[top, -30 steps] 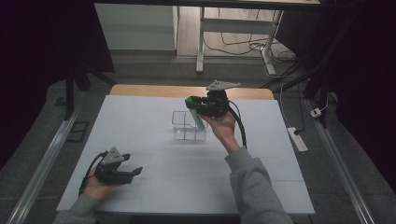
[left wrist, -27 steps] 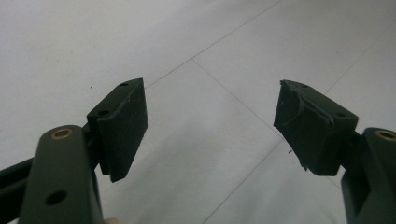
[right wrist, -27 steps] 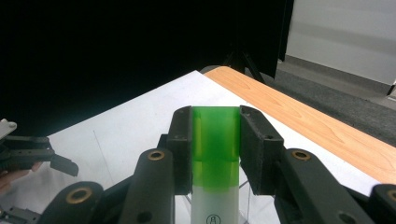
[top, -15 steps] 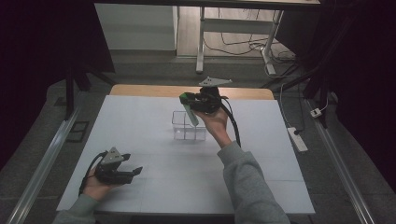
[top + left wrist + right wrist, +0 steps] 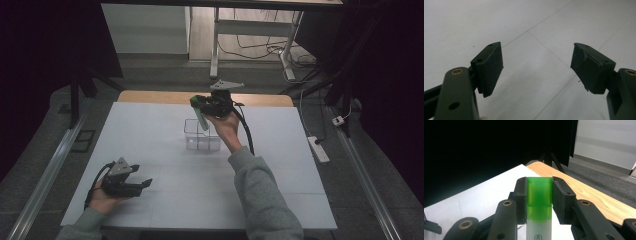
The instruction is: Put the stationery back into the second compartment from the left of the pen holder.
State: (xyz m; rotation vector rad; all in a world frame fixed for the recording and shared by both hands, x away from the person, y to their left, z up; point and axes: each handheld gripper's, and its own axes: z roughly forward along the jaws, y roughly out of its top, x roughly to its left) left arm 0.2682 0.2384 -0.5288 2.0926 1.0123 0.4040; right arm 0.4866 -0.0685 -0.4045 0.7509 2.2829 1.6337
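Under both grippers lies the wide white table (image 5: 150,125), with a strip of light wood at its far edge. Just below the right gripper (image 5: 204,107) stands a small clear plastic box with compartments (image 5: 201,136), on the white surface. This gripper has its jaws pressed on the green cap of a slim white tube (image 5: 539,202), which hangs tilted over the box. Well apart, near the person's side, the left gripper (image 5: 145,183) rests low with jaws wide and nothing between them.
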